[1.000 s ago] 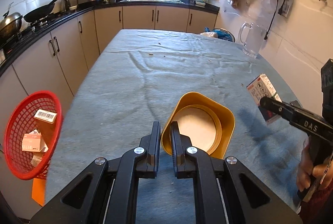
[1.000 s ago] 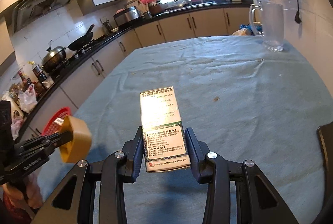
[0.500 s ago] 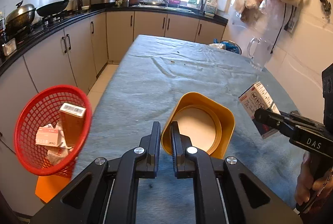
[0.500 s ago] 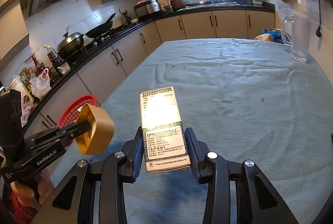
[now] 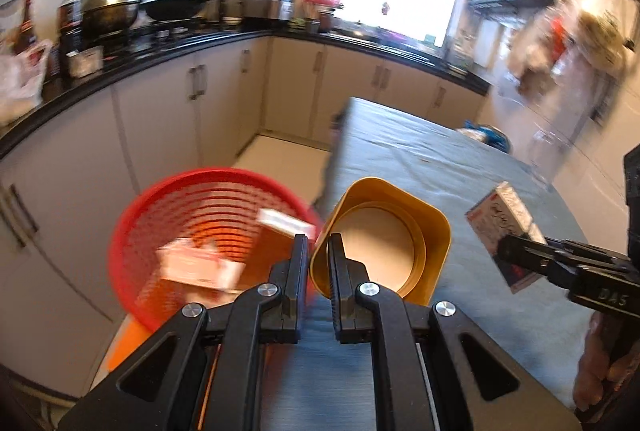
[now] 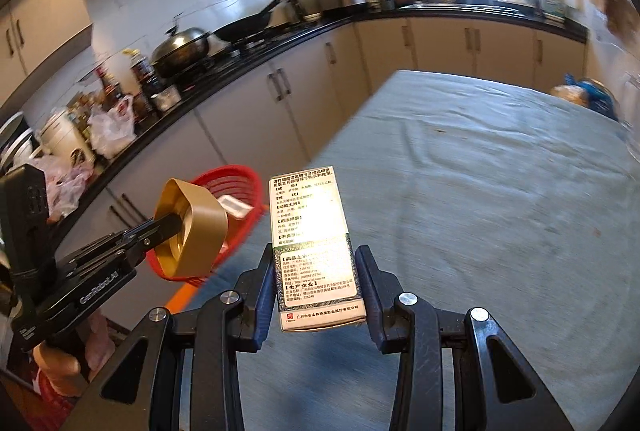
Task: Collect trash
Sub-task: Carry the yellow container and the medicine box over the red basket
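Observation:
My left gripper [image 5: 319, 249] is shut on the rim of a yellow plastic container [image 5: 384, 235], open side toward the camera, held at the table's left edge just right of the red mesh basket [image 5: 168, 215]. The basket holds several cardboard boxes [image 5: 192, 265]. My right gripper [image 6: 316, 255] is shut on a white and green medicine box [image 6: 314, 243] above the table. The right gripper with its box [image 5: 504, 223] also shows in the left wrist view. The left gripper [image 6: 170, 225] with the yellow container [image 6: 192, 231] shows in the right wrist view, in front of the basket [image 6: 240, 187].
The table wears a blue-grey cloth [image 6: 480, 171]. A glass jug [image 5: 544, 147] and a blue bag [image 6: 592, 95] sit at its far right. Kitchen cabinets [image 5: 168, 123] and a counter with pots run along the left. The basket rests on an orange stool [image 5: 128, 343].
Both grippers have swung left toward the red basket. The basket now sits larger and closer beside the yellow container. Both grips are unchanged.

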Tool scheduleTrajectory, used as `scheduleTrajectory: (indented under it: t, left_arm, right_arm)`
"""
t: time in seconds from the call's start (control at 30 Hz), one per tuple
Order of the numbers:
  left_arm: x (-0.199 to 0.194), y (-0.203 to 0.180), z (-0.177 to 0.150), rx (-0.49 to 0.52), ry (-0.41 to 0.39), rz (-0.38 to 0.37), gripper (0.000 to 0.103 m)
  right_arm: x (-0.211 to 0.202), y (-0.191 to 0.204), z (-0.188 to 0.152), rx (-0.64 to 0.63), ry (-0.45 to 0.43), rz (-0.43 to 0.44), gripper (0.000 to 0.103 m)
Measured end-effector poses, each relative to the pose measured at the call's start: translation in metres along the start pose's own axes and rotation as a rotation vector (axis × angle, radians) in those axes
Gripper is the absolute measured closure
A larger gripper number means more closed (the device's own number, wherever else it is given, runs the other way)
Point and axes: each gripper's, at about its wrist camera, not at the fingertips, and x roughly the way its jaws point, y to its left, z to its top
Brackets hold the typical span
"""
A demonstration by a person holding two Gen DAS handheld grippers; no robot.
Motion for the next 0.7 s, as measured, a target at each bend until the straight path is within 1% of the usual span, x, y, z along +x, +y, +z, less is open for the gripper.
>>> scheduleTrajectory:
  t: [0.03,0.13,0.3,0.4,0.5,0.7]
  left_arm:
    - [0.001,0.015,0.0,-0.022,0.001,0.03,0.094]
    - [0.004,0.05,-0.002,-0.078,0.011,0.085,0.094]
    - [0.013,0.082,-0.006,-0.124,0.036,0.135,0.094]
    - [0.019,0.086,-0.01,-0.113,0.047,0.165,0.094]
    - [0.027,0.089,-0.011,-0.11,0.059,0.179,0.093]
    - [0.032,0.101,-0.014,-0.129,0.067,0.194,0.093]
  right_arm:
    - [0.006,0.007,0.003,-0.007,0.006,0.013,0.061]
    - [0.028,0.031,0.012,-0.03,0.031,0.051,0.061]
    - [0.064,0.059,0.023,-0.041,0.082,0.105,0.061]
    - [0.087,0.071,0.025,-0.044,0.111,0.116,0.061]
    - [0.107,0.075,0.027,-0.019,0.148,0.142,0.061]
    - [0.136,0.084,0.031,-0.019,0.182,0.141,0.06]
